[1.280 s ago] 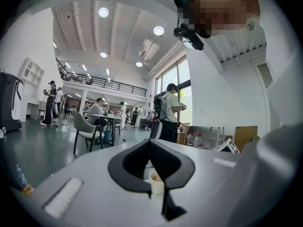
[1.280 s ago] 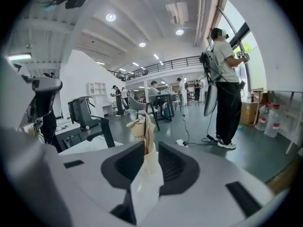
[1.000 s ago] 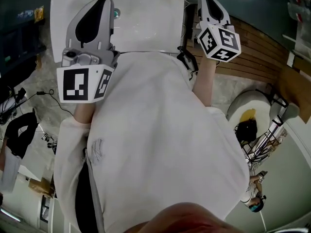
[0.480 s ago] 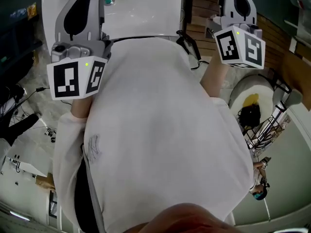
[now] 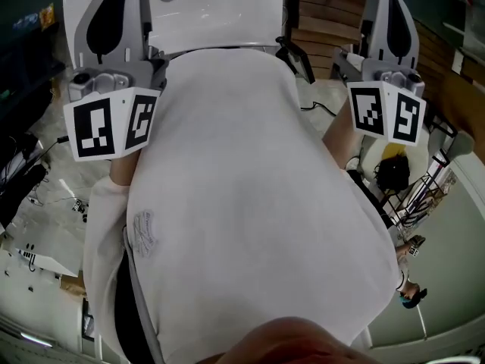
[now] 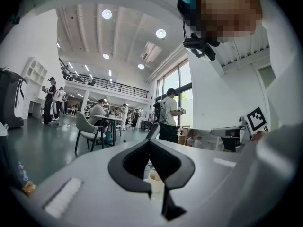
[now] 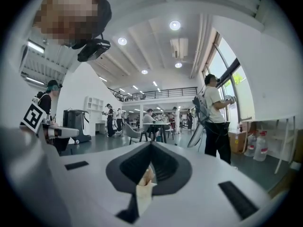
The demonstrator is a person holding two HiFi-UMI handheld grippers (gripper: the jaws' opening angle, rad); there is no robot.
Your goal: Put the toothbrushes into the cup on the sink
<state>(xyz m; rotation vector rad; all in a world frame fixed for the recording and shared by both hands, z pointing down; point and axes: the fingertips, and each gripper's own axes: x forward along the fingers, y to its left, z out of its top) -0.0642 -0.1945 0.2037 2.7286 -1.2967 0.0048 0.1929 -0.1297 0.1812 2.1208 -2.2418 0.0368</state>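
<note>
Left gripper [image 6: 150, 144], over left edge of sink [image 5: 220, 14]: jaws pressed together, cup [image 6: 154, 177] seen through their gap. Right gripper [image 7: 151, 145], right of sink: jaws pinching a pale toothbrush [image 7: 146, 178].

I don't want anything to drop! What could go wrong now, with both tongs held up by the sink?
The right tongs are shut on a thin pale thing, maybe a toothbrush. Such a narrow pinch might slip and drop it. The left tongs also look shut on a small pale round thing, which could fall too. In the head view the white shirt hides most of the sink, so aiming may go wrong.
</note>
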